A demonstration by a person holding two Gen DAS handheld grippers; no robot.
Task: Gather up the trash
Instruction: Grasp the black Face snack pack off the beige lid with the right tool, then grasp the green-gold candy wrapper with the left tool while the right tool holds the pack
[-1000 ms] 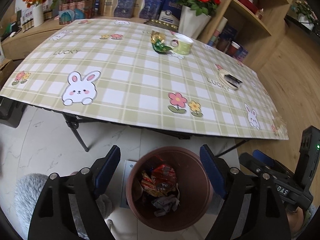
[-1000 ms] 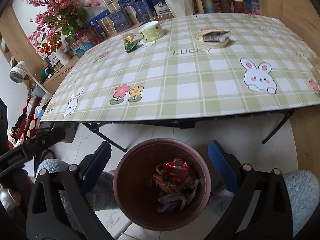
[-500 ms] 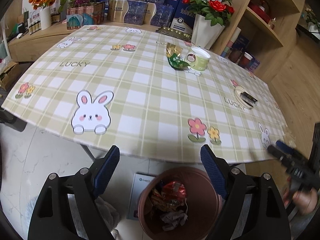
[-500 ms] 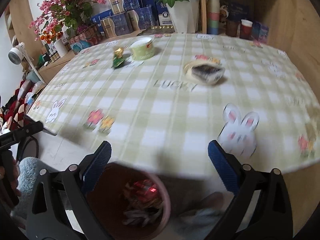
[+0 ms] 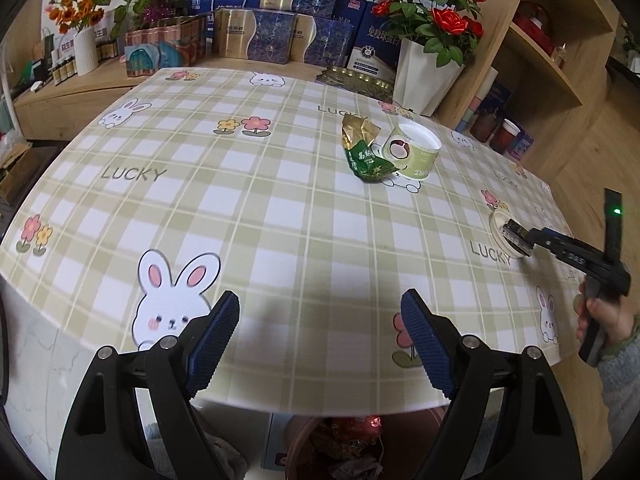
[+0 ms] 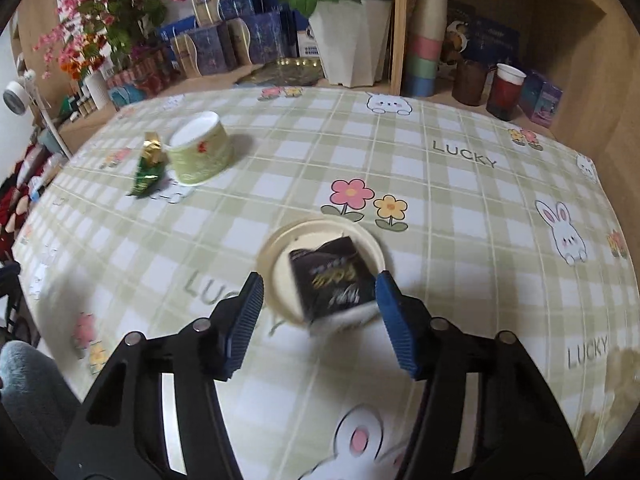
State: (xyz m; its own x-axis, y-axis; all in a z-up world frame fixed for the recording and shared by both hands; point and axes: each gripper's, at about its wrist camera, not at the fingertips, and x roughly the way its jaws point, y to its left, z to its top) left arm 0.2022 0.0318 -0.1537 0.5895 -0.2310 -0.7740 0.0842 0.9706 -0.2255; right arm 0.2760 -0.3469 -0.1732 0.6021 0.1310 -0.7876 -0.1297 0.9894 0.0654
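Right tongs (image 6: 318,312), spread apart, flank a black packet (image 6: 334,282) on a paper plate (image 6: 280,256); left tongs (image 5: 320,344) spread above the tabletop (image 5: 280,220).

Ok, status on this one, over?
Left gripper open, empty, at table edge. Right gripper open, fingers astride the black packet on the paper lid, not yet closed. Green wrapper and cup uncollected. Nothing in the way.
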